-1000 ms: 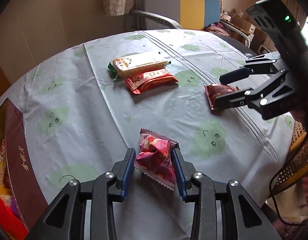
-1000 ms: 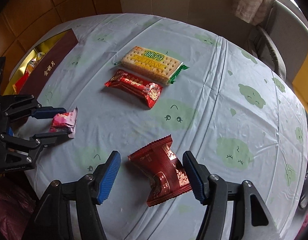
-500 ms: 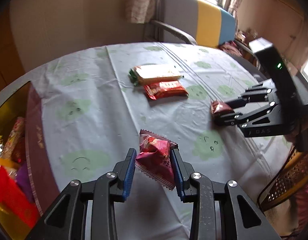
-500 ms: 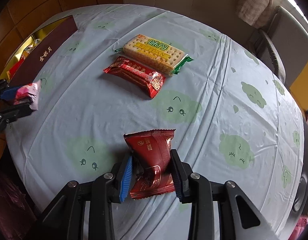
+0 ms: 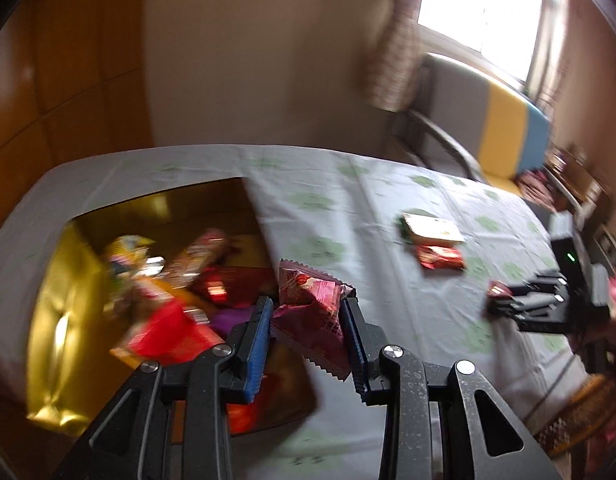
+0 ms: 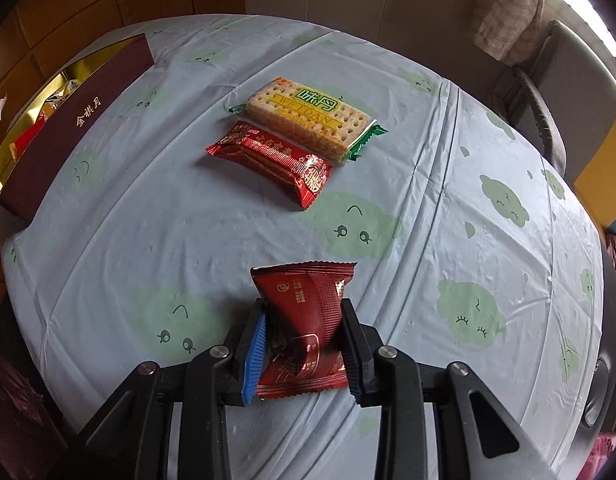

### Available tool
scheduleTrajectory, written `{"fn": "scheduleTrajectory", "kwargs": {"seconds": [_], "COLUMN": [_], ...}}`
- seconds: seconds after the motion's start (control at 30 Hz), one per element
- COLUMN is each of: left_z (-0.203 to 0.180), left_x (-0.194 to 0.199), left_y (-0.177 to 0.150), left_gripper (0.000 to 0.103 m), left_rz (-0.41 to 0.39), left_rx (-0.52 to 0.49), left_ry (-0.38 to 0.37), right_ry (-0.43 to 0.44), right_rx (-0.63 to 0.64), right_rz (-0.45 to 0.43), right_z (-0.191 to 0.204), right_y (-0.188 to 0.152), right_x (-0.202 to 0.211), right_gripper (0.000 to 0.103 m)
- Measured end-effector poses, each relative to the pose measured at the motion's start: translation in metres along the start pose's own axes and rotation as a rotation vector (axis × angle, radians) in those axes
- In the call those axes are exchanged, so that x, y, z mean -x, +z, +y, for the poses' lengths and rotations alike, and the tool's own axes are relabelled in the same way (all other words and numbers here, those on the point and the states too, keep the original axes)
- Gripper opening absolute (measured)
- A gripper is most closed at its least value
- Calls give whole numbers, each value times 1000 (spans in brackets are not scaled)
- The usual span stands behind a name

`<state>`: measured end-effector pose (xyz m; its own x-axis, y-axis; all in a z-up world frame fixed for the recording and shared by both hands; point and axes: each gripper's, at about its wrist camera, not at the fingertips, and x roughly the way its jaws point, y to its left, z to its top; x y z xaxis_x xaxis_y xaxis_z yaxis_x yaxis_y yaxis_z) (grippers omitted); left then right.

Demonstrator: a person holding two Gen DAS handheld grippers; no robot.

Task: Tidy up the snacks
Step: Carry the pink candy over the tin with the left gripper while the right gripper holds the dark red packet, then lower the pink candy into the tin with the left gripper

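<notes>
Round table (image 5: 388, 216) under pale green-print cloth, window and striped chair behind. Left wrist view, blurred: left gripper (image 5: 308, 338) clamps one pink snack pack (image 5: 312, 316) above the right edge of the gold-lined box (image 5: 55, 292), several snacks inside.

Right wrist view: right gripper (image 6: 303, 354) pinches one dark red pack (image 6: 308, 312) above the cloth. Two packs lie mid-table, touching: cracker pack (image 6: 308, 118), red bar (image 6: 271, 158). Bare cloth all around them.
</notes>
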<state>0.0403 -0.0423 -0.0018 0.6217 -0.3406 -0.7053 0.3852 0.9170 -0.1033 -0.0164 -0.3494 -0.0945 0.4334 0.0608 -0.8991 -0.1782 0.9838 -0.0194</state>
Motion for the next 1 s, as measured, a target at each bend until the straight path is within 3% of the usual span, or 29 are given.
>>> {"fn": "scheduleTrajectory", "kwargs": {"seconds": [0.23, 0.37, 0.6, 1.0], "left_z": [86, 114, 116, 113], "left_x": [36, 52, 65, 76], "left_y": [-7, -15, -19, -19], "left_gripper": [35, 35, 36, 36], "left_rz": [-50, -66, -91, -101], "left_rx": [174, 226, 254, 267], "left_ry": [299, 397, 451, 466], "right_ry": [14, 13, 9, 9], "right_rx": [-16, -17, -15, -9], "right_rz": [-3, -6, -10, -13], "right_z": [-2, -3, -3, -2], "right_y": [-1, -1, -1, -2], "right_x": [-1, -1, 0, 0], "right_gripper": [34, 34, 34, 34]}}
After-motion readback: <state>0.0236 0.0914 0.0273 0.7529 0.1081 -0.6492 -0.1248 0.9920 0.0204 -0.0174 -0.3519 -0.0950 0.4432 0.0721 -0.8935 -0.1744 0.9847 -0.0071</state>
